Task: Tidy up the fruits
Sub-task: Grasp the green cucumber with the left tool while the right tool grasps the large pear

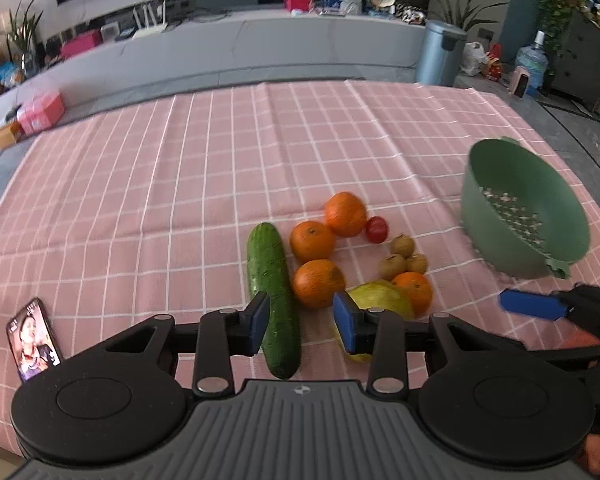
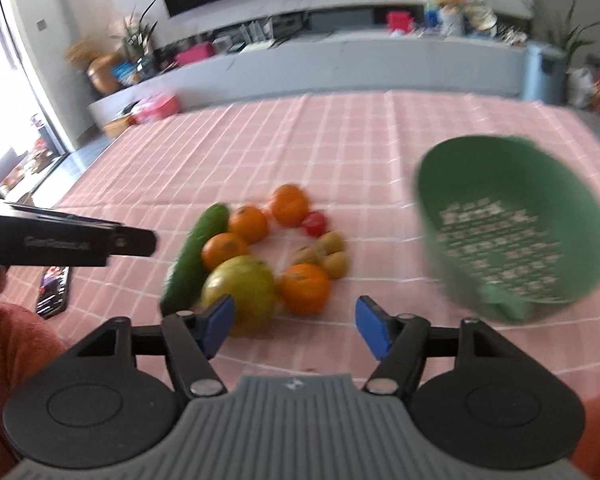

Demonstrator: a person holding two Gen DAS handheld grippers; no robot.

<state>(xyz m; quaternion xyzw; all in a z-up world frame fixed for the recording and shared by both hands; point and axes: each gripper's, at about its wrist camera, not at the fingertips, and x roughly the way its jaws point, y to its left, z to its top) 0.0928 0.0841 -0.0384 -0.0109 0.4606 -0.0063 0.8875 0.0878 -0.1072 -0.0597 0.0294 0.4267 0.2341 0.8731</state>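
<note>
On the pink checked cloth (image 1: 160, 184) lie a cucumber (image 1: 274, 292), several oranges (image 1: 312, 240), a small red tomato (image 1: 377, 229), three small brown fruits (image 1: 402, 246) and a big yellow-green fruit (image 1: 382, 298). My left gripper (image 1: 302, 324) hovers open over the near end of the cucumber, and its pads do not press on it. My right gripper (image 2: 296, 328) stands open just short of the yellow-green fruit (image 2: 242, 288) and an orange (image 2: 304, 288), holding nothing. A green colander (image 2: 512, 236) sits empty to the right of the pile.
A phone (image 1: 32, 338) with a lit screen lies on the cloth at the near left. Behind the table run a long grey bench (image 1: 260, 44) with clutter, a metal bin (image 1: 438, 52) and potted plants. An orange sleeve (image 2: 16, 344) shows at the lower left.
</note>
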